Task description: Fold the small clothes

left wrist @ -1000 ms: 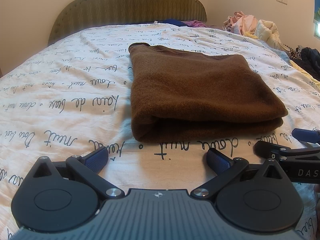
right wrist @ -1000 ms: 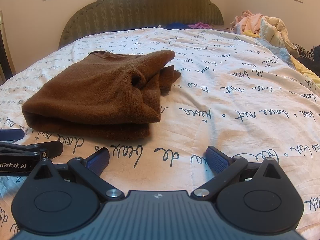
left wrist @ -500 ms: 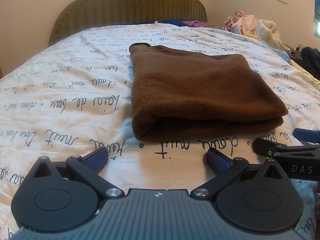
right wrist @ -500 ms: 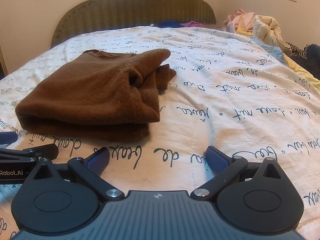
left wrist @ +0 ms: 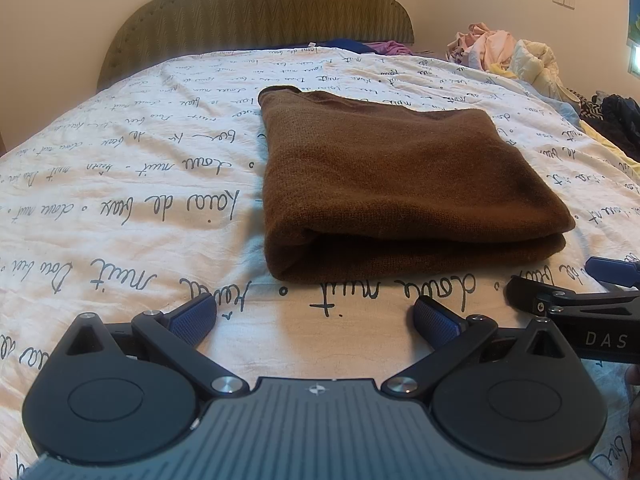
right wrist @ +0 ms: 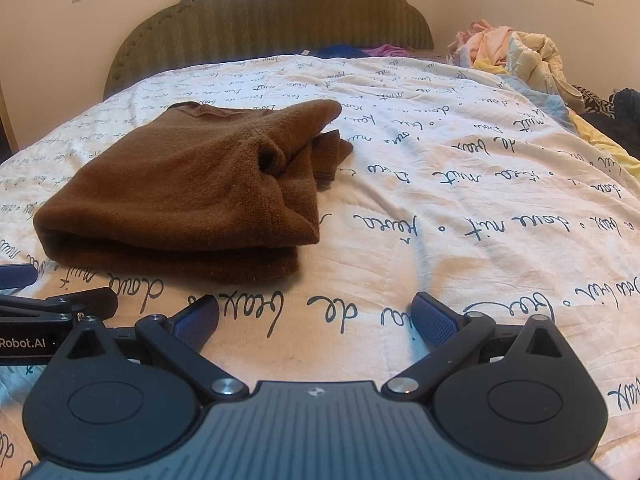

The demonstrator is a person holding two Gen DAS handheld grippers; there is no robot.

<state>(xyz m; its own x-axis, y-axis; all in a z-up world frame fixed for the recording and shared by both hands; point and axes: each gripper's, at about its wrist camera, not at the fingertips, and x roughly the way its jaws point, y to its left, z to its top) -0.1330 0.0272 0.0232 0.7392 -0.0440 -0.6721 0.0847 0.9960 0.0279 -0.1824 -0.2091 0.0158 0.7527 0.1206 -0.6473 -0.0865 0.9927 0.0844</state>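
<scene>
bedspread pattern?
White bedspread printed with dark handwritten script; clearest in the left wrist view.

Brown garment (left wrist: 400, 176), white script-printed bedspread (left wrist: 120, 184)

We view the scene from two low wrist cameras near the bedspread (left wrist: 120, 184), both facing the headboard (left wrist: 256, 4). The left view sits leftward, the right view rightward, close beside it. We see in both the folded brown garment (left wrist: 392, 184), near the lenses, and the clothes pile (right wrist: 504, 46).
</scene>
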